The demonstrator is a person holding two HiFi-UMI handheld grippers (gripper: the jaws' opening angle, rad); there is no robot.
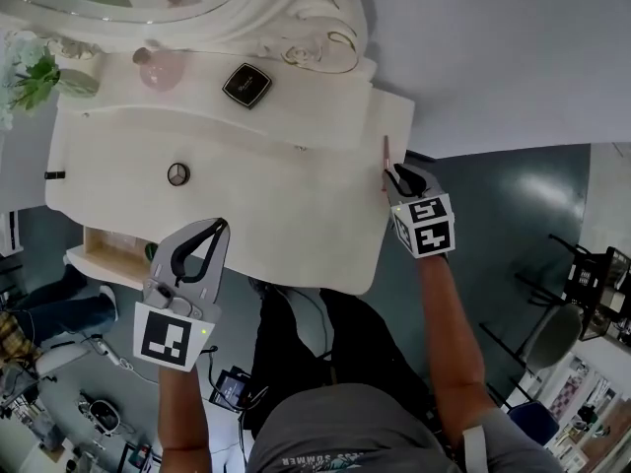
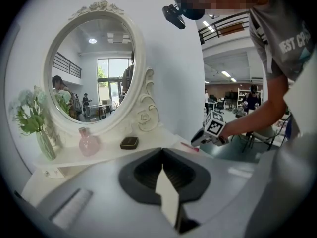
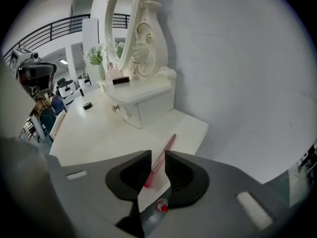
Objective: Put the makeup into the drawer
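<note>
Right arm stretched to the dressing table [image 1: 246,215] right edge. My right gripper [image 1: 396,177] has its jaws slightly apart, straddling the pink makeup pencil [image 3: 170,142] lying there; looks not yet pinched. Left gripper [image 1: 219,227] clenched, empty, held off the front edge.

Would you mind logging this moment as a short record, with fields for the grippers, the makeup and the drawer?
left gripper: jaws together, empty, at the front edge of the dressing table
right gripper: jaws apart, straddling the pink pencil
pink pencil: lying flat at the table's right edge
black compact: on the raised shelf below the mirror, apart from the pink bottle
drawer: appears pulled open at the table's left front
</note>
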